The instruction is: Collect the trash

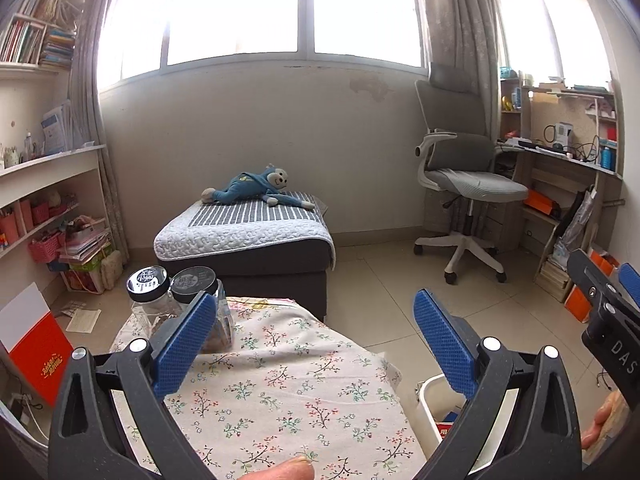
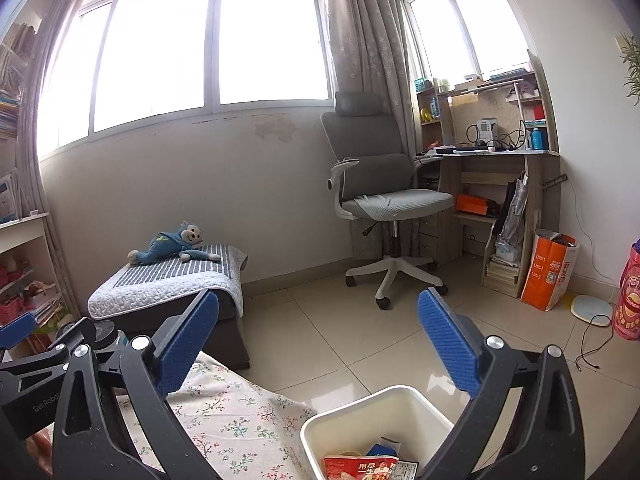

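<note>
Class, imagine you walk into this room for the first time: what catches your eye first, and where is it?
The blue toy monkey lying on the striped footstool under the bright window stands out. Nearer, a white bin holding trash sits on the floor beside the flowered tablecloth, between the open right gripper blue pads.

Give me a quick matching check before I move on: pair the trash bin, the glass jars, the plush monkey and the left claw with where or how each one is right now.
Things:
1. white trash bin
2. glass jars
3. plush monkey
4. left claw

States:
A. lying on the striped ottoman
B. open, holding nothing
C. on the floor beside the floral-cloth table, wrappers inside
D. standing at the far corner of the floral cloth

Pairs: 1-C, 2-D, 3-A, 4-B
</note>
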Demonstrator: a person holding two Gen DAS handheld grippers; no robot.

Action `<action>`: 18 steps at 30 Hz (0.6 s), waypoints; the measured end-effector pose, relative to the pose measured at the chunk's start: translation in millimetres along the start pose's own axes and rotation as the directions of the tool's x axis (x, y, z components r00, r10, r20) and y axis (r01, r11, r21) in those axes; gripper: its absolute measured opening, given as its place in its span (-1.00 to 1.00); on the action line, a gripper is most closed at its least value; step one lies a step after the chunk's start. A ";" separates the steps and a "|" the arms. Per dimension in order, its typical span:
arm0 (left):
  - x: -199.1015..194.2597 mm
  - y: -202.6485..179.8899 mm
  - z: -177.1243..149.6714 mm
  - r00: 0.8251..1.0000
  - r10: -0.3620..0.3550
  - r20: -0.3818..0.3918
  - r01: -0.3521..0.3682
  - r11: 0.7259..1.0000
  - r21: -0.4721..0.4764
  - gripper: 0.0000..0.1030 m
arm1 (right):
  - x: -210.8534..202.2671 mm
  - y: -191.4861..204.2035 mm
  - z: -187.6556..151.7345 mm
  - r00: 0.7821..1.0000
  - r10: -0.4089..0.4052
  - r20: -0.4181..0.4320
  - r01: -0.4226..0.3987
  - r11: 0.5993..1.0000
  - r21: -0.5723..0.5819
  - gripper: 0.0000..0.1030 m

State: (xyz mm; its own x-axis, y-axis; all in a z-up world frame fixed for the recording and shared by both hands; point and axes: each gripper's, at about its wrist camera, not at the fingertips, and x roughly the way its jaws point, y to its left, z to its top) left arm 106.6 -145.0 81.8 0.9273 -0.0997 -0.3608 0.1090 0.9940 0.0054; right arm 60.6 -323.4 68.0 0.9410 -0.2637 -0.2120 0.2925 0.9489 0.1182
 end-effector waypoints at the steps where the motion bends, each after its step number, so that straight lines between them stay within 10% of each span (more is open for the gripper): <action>1: -1.0 9.9 0.1 1.000 0.020 0.002 -0.020 1.000 -0.017 0.87 | 2.7 8.7 -2.0 1.000 0.024 -0.016 -0.024 1.000 -0.003 0.87; 18: -7.7 115.8 -21.3 0.963 0.267 -0.029 -0.269 0.961 -0.067 0.87 | 21.9 113.5 -33.9 0.975 0.158 -0.155 -0.171 0.982 -0.076 0.87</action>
State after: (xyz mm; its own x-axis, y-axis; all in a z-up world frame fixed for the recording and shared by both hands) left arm 104.4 -28.1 65.4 0.9119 0.1710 -0.3731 -0.1687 0.9849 0.0393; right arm 108.7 -215.6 43.9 0.9374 -0.0803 -0.3388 0.1134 0.9904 0.0790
